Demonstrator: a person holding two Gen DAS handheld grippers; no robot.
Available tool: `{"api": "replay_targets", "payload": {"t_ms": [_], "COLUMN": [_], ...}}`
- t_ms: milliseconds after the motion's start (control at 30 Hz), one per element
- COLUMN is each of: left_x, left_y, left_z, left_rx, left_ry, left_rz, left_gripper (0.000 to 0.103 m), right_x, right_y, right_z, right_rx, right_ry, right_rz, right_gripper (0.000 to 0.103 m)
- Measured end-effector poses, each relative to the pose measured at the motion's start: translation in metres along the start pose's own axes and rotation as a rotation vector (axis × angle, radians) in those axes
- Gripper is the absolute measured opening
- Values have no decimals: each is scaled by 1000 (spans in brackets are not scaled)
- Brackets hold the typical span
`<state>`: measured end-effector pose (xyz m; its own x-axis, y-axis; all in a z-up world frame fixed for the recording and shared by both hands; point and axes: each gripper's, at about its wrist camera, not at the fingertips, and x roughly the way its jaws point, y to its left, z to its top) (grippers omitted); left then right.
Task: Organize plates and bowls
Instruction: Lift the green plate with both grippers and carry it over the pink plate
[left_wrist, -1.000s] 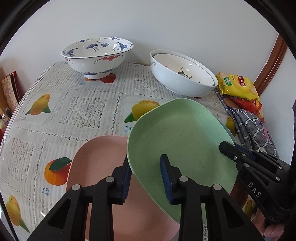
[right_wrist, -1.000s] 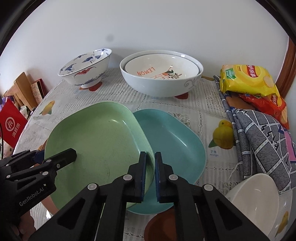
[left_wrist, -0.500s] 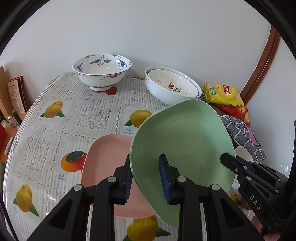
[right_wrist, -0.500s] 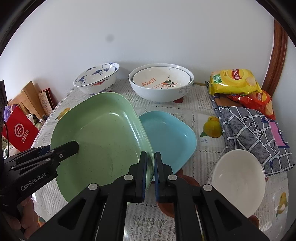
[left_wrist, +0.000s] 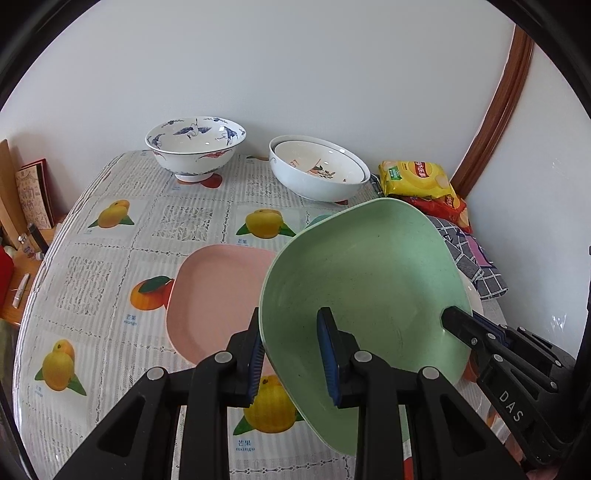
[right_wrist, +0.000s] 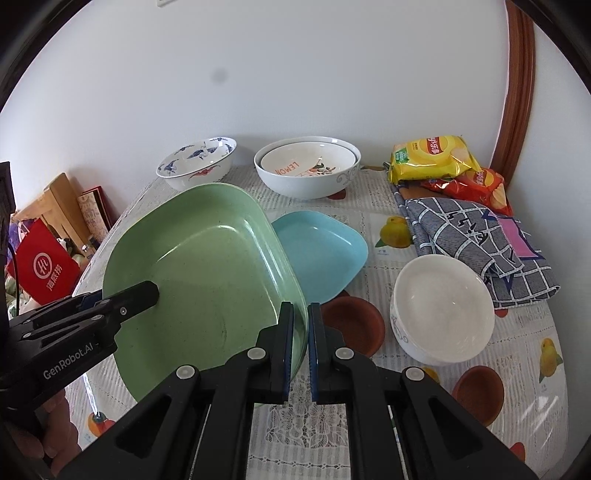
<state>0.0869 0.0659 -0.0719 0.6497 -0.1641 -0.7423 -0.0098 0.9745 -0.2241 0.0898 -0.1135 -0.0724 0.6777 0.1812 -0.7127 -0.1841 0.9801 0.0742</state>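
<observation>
The green plate (right_wrist: 207, 273) hangs tilted above the table, pinched at its rim by the right gripper (right_wrist: 300, 347). The left gripper (left_wrist: 291, 354) straddles the opposite rim, fingers apart; contact is unclear. It could slip sideways onto the pink plate (left_wrist: 210, 295).

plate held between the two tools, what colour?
Light green plate, faintly speckled; clearest in the right wrist view.

left wrist: looks down from 7 o'clock, close over the surface (left_wrist: 110, 266).
right wrist: from 5 o'clock.
shared: square pale-green plastic plate (left_wrist: 369, 280) (right_wrist: 207, 266).
</observation>
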Motion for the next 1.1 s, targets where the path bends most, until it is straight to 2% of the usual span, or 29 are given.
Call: {"api": "replay_targets", "payload": {"t_ms": [533, 867, 1100], "left_x": [-7, 7, 22], "left_y": [15, 55, 80], "left_z": [-10, -23, -18], "left_rx": [23, -37, -88], "left_ry": [16, 58, 70], "left_rz": [-23, 14, 47], "left_gripper": [26, 26, 26], "right_x": [-12, 15, 37], "right_y": [15, 44, 67], "right_z": [-16, -21, -18], "right_rx": [34, -3, -43], "right_ry": [0, 62, 94], "right_rz": [-30, 0, 34], "right_gripper": [8, 7, 7]}}
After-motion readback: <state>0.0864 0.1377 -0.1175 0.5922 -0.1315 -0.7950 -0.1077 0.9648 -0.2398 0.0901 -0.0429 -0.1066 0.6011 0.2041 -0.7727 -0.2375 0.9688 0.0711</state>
